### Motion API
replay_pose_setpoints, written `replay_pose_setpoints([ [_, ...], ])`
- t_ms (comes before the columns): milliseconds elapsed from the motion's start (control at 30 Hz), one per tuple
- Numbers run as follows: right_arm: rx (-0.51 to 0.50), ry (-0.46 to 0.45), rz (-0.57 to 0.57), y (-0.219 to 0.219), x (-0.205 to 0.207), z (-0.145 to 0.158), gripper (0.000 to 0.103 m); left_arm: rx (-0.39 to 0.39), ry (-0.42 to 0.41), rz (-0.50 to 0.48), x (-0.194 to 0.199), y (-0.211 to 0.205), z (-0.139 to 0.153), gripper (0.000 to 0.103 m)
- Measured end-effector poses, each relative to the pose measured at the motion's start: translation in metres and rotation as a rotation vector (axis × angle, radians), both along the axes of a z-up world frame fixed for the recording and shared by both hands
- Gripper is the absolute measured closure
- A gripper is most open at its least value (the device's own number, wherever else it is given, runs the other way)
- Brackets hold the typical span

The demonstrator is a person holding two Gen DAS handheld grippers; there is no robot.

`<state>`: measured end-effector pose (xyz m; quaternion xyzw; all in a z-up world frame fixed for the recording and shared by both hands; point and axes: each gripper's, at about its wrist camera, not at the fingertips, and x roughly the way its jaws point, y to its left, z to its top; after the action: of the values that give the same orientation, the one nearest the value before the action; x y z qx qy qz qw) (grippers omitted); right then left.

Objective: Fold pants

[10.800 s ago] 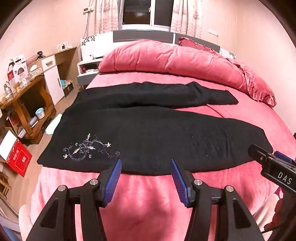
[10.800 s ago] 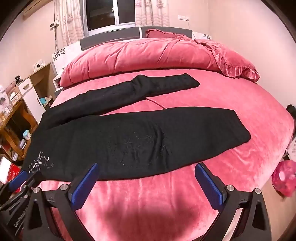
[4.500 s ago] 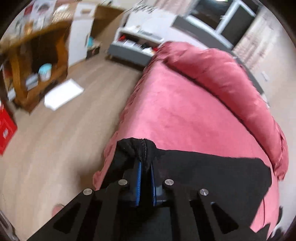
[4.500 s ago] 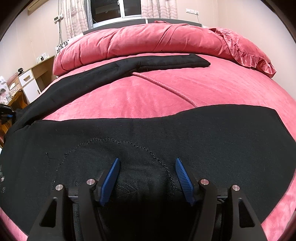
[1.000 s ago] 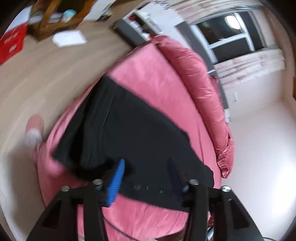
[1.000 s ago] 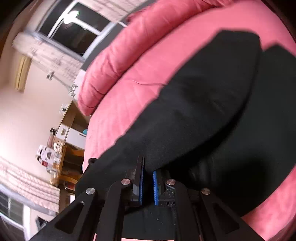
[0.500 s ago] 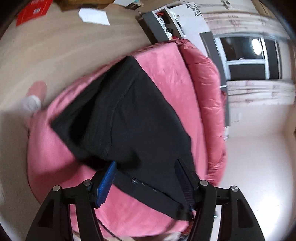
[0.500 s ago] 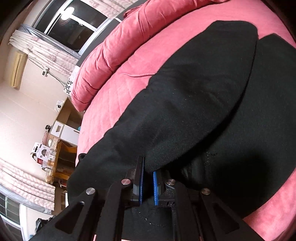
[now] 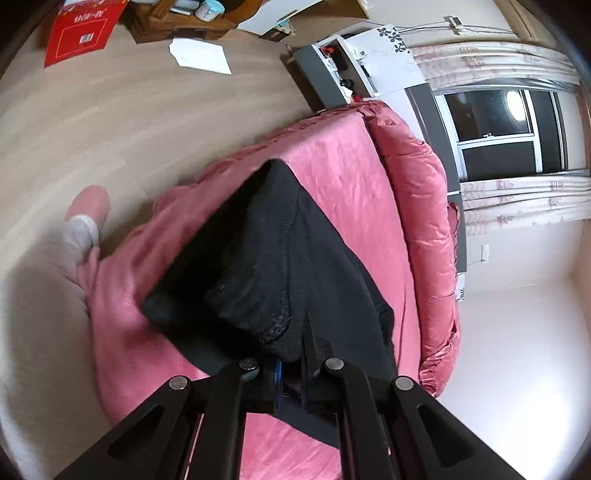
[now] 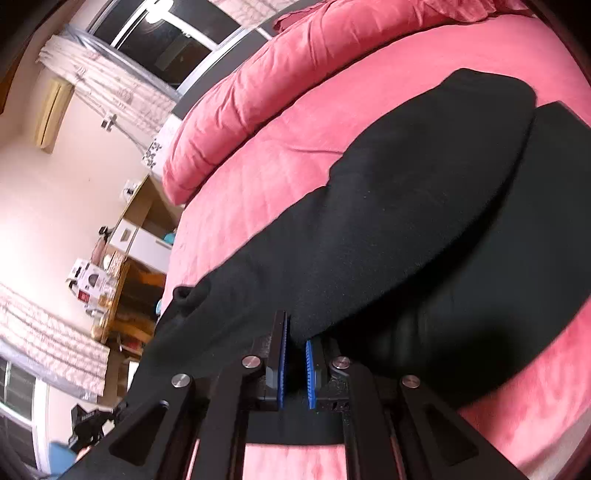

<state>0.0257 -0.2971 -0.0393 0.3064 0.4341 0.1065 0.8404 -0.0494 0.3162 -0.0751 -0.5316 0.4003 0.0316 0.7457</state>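
On the pink bed (image 9: 354, 192) the black pants (image 9: 280, 266) are spread, and each view shows a different end of them. In the left wrist view, a thick hemmed edge of the pants is seen bunched into the left tongs (image 9: 290, 373), which are clamped shut on the cloth; only a sliver of blue pad is visible between the black arms. The wooden floor (image 9: 110, 122), a red box (image 9: 79, 29), a sheet of paper (image 9: 201, 57) and a foot in a pink slipper (image 9: 86, 214) are shown here alone, to the left of the bed. The window (image 9: 502, 122) and curtains (image 9: 517, 206) are seen at the right.

In the right wrist view, the pants (image 10: 406, 221) are shown along their full length: the long axis runs from the lower left, near the bed's edge by the counter (image 10: 125, 288), up to the rounded leg ends at the upper right. One leg is laid over the other, its end falling short of the lower leg's end. The right tongs (image 10: 295, 362) are closed on a fold of the upper leg at its near edge, the blue pads pressed against the cloth on either side. The pink duvet (image 10: 295, 74) is heaped beyond the pants, well apart from them.
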Motion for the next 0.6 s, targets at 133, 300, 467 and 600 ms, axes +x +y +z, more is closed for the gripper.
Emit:
replay_pose_setpoints([
  [133, -0.020, 0.070, 0.030, 0.011, -0.012, -0.022, 0.094, 0.091, 0.070, -0.021, -0.001, 0.002, -0.017, 0.097],
  [300, -0.030, 0.147, 0.026, 0.011, -0.012, -0.053, 0.094, 0.176, 0.138, -0.058, 0.009, -0.012, -0.032, 0.089],
  [467, 0.044, 0.064, -0.037, -0.012, -0.005, -0.036, 0.080, 0.271, 0.037, 0.017, -0.001, -0.020, 0.001, 0.076],
  [600, 0.032, 0.014, -0.136, -0.050, 0.004, -0.025, 0.080, 0.395, -0.048, 0.063, -0.011, -0.031, 0.032, 0.073],
])
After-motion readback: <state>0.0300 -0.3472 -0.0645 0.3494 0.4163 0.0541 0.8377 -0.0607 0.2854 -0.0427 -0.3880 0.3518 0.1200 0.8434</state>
